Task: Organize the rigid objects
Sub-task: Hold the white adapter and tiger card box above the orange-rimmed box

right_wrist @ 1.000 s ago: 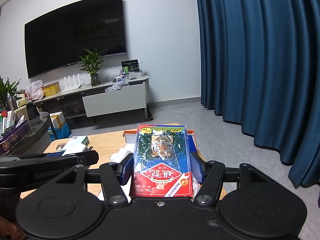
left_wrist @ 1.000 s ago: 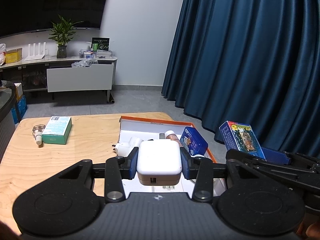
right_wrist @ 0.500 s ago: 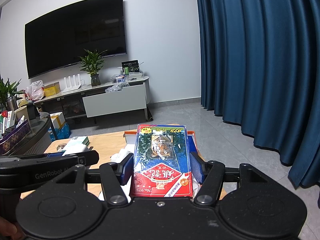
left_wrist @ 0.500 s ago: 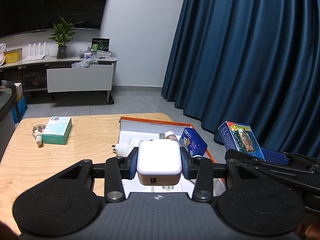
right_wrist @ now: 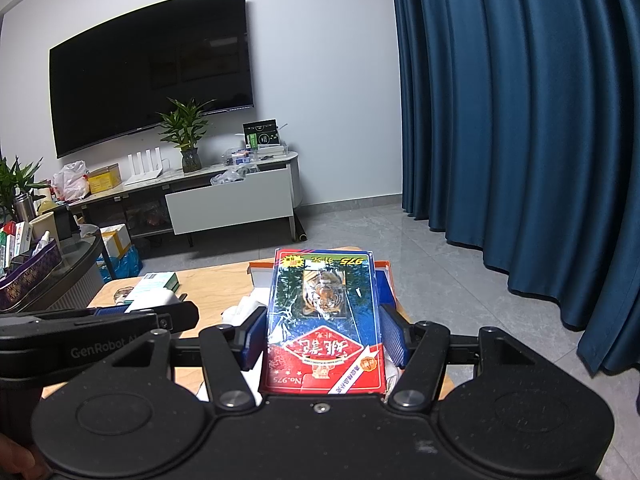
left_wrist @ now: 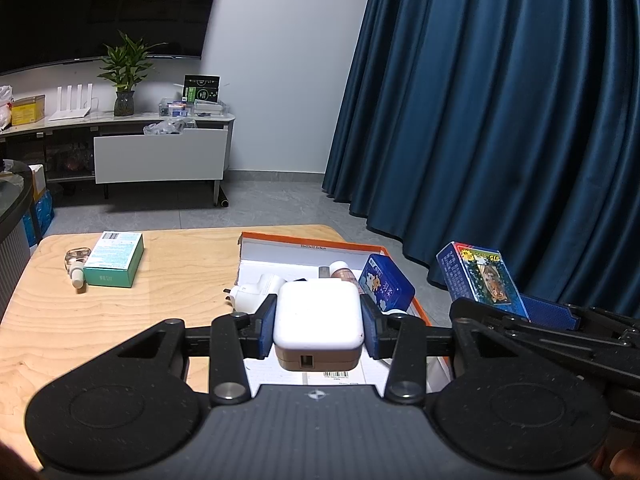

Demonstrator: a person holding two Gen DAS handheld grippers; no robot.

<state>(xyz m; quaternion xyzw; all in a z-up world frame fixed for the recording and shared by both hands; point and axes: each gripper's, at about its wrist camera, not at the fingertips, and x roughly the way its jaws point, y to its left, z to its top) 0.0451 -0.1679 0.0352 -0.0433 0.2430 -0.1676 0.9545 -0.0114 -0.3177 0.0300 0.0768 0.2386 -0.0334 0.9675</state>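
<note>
We see the white charger (left_wrist: 319,322) clamped between the blue pads of the left gripper (left_wrist: 319,326), its jaws closed only to the charger's width, with a USB port facing the camera; it hangs above the near end of the orange-rimmed box (left_wrist: 310,240). Our right gripper (right_wrist: 323,334) pinches the card box (right_wrist: 323,320) by its long sides, a red and blue pack with a tiger picture, printed upside down to the camera. Inside the orange-rimmed box lie a white plug adapter (left_wrist: 256,290), a blue tin (left_wrist: 385,286) and a small bottle (left_wrist: 343,271). On the wooden table (left_wrist: 80,328) to the left sit a teal carton (left_wrist: 114,265) and, touching it, a small clear bottle (left_wrist: 75,264).
</note>
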